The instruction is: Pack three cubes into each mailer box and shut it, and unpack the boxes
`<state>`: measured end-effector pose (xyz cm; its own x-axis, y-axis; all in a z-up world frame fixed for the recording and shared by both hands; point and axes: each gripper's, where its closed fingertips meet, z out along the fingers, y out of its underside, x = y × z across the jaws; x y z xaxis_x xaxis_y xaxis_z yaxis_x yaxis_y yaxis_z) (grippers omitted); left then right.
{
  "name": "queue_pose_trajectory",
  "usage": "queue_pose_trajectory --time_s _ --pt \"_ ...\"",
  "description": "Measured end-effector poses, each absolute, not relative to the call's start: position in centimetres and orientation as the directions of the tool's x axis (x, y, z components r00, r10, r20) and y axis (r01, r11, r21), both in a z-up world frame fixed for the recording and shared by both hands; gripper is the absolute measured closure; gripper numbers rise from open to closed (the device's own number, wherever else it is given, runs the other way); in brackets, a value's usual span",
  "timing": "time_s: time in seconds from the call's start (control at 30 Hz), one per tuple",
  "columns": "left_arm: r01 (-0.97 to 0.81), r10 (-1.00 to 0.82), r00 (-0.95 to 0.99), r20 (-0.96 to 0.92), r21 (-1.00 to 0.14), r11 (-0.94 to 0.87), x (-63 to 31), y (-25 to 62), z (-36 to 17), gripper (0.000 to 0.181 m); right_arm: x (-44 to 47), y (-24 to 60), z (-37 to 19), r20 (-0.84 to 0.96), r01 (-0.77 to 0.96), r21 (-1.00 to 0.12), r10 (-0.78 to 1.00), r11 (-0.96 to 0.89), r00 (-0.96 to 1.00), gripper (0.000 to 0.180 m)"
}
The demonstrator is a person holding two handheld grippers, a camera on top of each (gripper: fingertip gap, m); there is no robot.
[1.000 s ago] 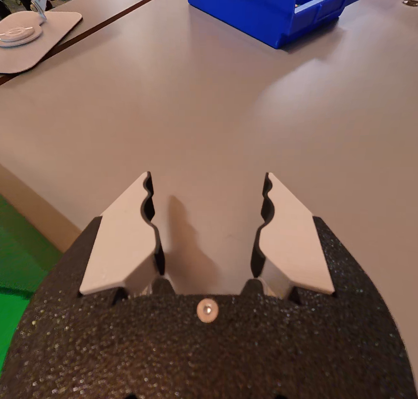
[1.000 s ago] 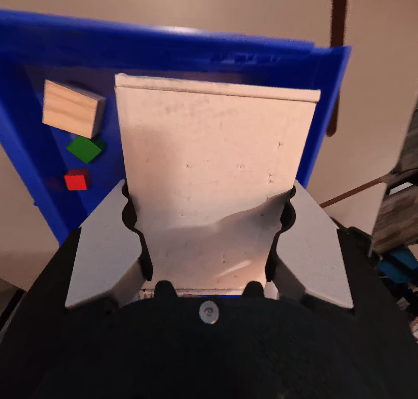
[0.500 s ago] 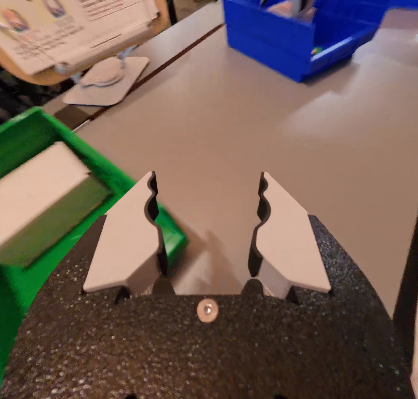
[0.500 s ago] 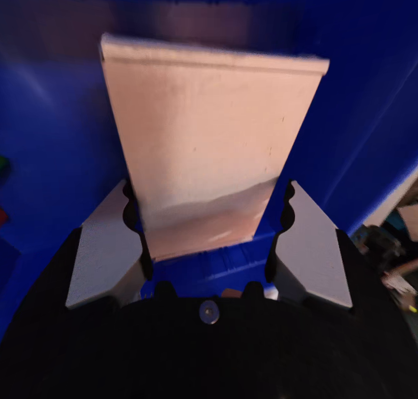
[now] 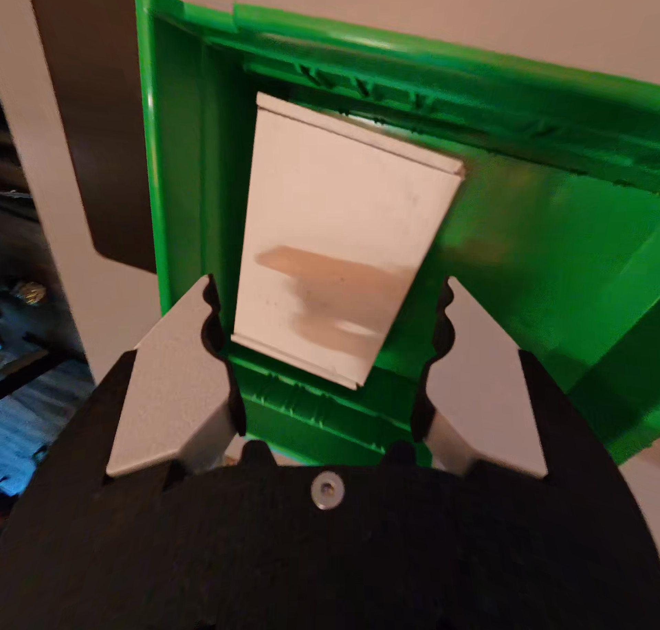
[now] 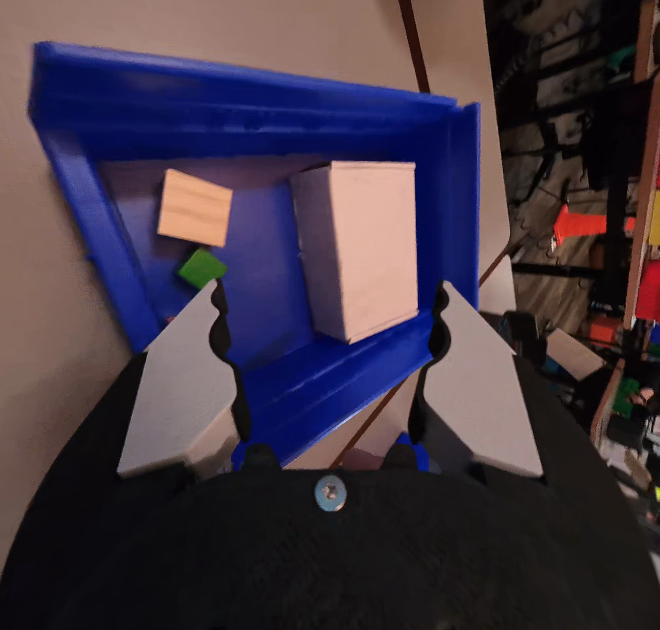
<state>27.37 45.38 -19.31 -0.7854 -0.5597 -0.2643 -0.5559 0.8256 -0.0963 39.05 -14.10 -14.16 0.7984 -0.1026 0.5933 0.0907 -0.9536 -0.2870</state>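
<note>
Over the green bin (image 5: 535,241), your left gripper (image 5: 326,327) hangs with jaws spread and empty above a closed white mailer box (image 5: 339,234), the right gripper (image 6: 328,323) likewise released above the boxed blue bin (image 6: 250,120); next, likely lower and pinch its sides.

beige table (image 6: 250,24) under warm light, cluttered dark shelving (image 6: 571,149) beyond its edge.

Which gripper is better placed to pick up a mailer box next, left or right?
Left, probably. The left gripper is open, with the white mailer box in the green bin between its fingers. The right gripper sits back from its box.
</note>
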Motion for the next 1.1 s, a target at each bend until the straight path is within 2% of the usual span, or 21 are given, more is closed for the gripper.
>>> queue_pose_trajectory --time_s 0.1,0.17,0.23,0.3,0.37,0.4,0.47,0.63,0.83,0.97,1.1 --pt "-0.568 -0.579 -0.798 -0.166 -0.113 0.816 28.6 45.1 -20.7 0.06 35.9 -14.6 -15.3 0.579 0.035 -0.366 -0.197 -0.93 0.791 0.065" --pt "-0.563 -0.571 -0.814 -0.11 -0.097 0.821 28.6 45.1 -21.7 0.065 33.6 -13.8 -16.3 0.544 0.048 -0.406 -0.199 -0.913 0.815 0.068" --pt "-0.576 -0.581 -0.813 -0.05 -0.081 0.813 28.4 45.1 -22.6 0.063 32.0 -13.0 -16.8 0.542 0.041 -0.405 -0.203 -0.913 0.816 0.068" --pt "-0.574 -0.58 -0.813 -0.052 -0.095 0.813 28.6 45.0 -22.7 0.063 31.5 -11.8 -16.4 0.584 0.045 -0.406 -0.221 -0.913 0.781 0.07" --pt "-0.57 -0.577 -0.814 -0.063 -0.104 0.815 28.5 45.0 -22.9 0.061 32.0 -9.9 -14.9 0.641 0.068 -0.473 -0.29 -0.878 0.711 0.069" --pt "-0.56 -0.568 -0.819 -0.078 -0.099 0.822 28.4 45.1 -23.0 0.059 31.5 -8.6 -15.1 0.607 0.065 -0.513 -0.308 -0.856 0.733 0.07" --pt "-0.549 -0.553 -0.828 -0.091 -0.072 0.833 28.1 45.2 -23.1 0.059 29.9 -6.4 -16.2 0.517 0.055 -0.529 -0.27 -0.847 0.812 0.072" --pt "-0.617 -0.617 -0.787 0.018 0.011 0.787 25.5 45.1 -22.3 0.065 31.1 -2.3 -13.7 0.566 0.062 -0.594 -0.362 -0.802 0.741 0.069" --pt "-0.628 -0.623 -0.778 -0.079 0.109 0.77 24.7 46.7 -25.1 0.042 30.3 2.5 -13.8 0.49 0.039 -0.66 -0.39 -0.75 0.779 0.071" --pt "-0.641 -0.63 -0.767 -0.118 0.098 0.761 24.7 47.1 -24.6 0.044 30.2 3.4 -13.9 0.488 0.033 -0.661 -0.396 -0.75 0.777 0.071" --pt "-0.642 -0.619 -0.763 -0.185 0.103 0.76 23.9 47.7 -21.0 0.047 29.8 3.4 -14.4 0.506 0.045 -0.644 -0.381 -0.764 0.773 0.07"
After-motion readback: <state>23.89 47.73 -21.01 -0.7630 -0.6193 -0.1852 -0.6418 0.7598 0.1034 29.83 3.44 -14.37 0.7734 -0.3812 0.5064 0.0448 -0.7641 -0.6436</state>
